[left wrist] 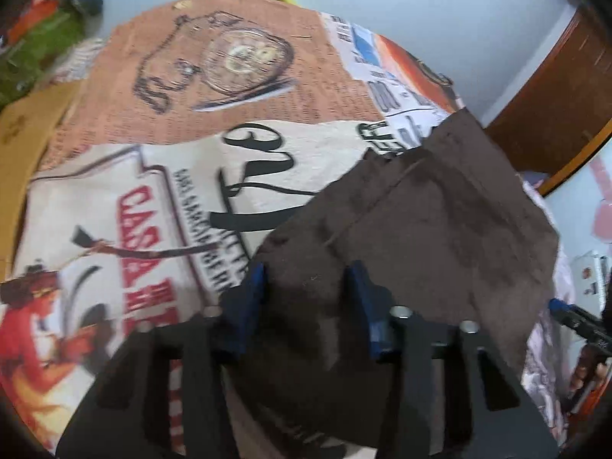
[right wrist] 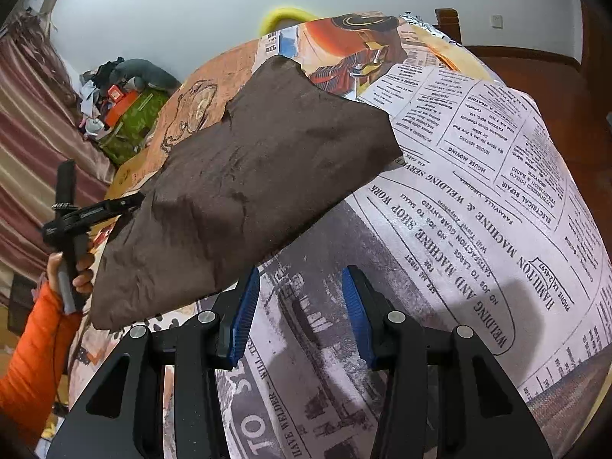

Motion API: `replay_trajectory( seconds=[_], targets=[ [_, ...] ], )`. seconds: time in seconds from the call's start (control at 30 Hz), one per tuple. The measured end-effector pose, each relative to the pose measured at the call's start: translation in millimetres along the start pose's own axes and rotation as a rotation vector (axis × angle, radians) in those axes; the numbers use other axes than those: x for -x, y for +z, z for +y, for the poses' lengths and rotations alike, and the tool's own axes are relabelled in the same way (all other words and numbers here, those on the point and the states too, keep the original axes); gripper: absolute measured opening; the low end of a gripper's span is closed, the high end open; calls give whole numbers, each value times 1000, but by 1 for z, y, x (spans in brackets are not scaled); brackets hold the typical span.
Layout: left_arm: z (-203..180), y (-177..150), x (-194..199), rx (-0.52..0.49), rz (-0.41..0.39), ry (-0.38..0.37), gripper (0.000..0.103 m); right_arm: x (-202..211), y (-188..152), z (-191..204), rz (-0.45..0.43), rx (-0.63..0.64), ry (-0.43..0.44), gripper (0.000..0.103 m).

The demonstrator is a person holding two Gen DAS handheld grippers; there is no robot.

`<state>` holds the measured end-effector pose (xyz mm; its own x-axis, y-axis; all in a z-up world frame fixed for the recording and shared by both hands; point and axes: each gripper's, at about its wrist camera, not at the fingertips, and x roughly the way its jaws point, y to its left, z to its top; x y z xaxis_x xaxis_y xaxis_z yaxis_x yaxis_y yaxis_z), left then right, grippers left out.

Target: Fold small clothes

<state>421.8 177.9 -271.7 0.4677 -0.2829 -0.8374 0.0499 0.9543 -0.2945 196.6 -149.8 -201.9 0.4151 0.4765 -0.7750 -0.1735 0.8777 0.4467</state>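
My left gripper (left wrist: 306, 298) sits apart over the brown cloth (right wrist: 244, 191), no pinch I can see. It looks soft and floppy. Right gripper (right wrist: 298, 306) is empty; I'd grab a corner.

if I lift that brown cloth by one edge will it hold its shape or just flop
The brown cloth will probably flop: it is thin and creased. It looks light, so it should lift easily. Its napped surface likely grips the printed tablecloth, so pushing may bunch it rather than slide it.
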Motion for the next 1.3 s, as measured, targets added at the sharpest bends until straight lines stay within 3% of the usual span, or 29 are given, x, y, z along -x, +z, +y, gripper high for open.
replay_trajectory(
  seconds=[0.03,0.13,0.33,0.57,0.9,1.23,1.3],
  targets=[
    [-1,1,-1,5,1,-22,23,0,1,1,1,7,-3,41],
    [-6,0,1,19,-5,-21,13,2,2,5,-15,27,-15,41],
    [-17,-17,24,27,-4,70,10,4,-4,6,-9,21,8,41],
    [-36,-68,58,27,44,166,10,11,-14,11,7,19,26,41],
    [-71,-134,81,49,103,114,10,18,-32,32,72,83,46,41],
    [-115,-163,97,28,87,59,10,45,-42,36,40,111,26,42],
    [-122,-166,99,31,92,30,10,48,-44,37,36,115,21,47]
  ],
)
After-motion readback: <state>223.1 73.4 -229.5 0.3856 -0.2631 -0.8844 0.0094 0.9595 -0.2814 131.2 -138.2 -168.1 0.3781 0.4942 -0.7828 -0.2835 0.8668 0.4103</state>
